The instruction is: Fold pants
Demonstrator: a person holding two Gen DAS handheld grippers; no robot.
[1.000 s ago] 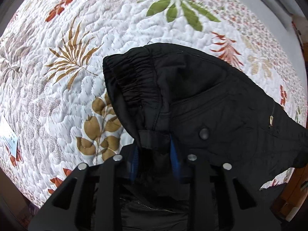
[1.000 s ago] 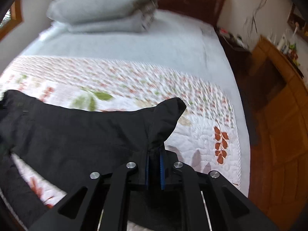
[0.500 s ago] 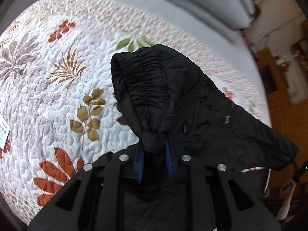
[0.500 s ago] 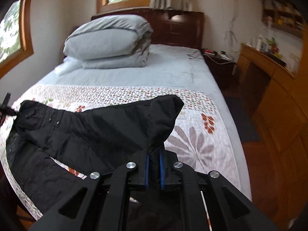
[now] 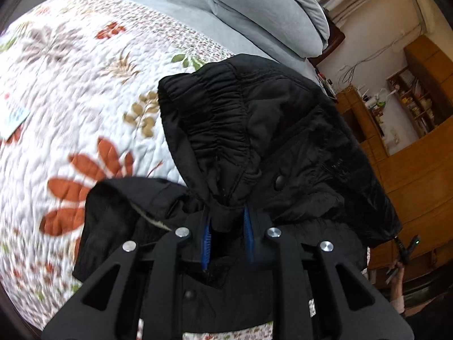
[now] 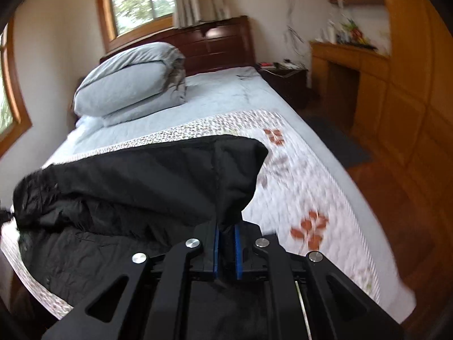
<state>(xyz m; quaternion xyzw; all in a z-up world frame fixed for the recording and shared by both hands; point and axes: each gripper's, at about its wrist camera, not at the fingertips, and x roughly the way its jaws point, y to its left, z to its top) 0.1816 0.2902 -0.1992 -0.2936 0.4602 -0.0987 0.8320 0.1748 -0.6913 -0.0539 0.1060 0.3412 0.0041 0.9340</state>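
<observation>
Black pants [image 5: 269, 130] with an elastic waistband hang above the floral quilt. My left gripper [image 5: 226, 238] is shut on the waistband end, which bunches up over its blue pads. My right gripper [image 6: 226, 252] is shut on the hem end of the pants [image 6: 158, 181]. The fabric stretches between the two grippers, lifted off the bed, and its lower layer droops onto the quilt's near edge.
The white floral quilt [image 6: 300, 181] covers the near part of the bed. A folded grey duvet [image 6: 130, 85] lies near the dark headboard. A white card [image 5: 14, 116] lies on the quilt at left. Wooden cabinets [image 6: 396, 85] stand on the right.
Both grippers have lifted and tilted up with the pants, so the room and headboard come into view. The pants have risen off the quilt and now hang stretched between them.
</observation>
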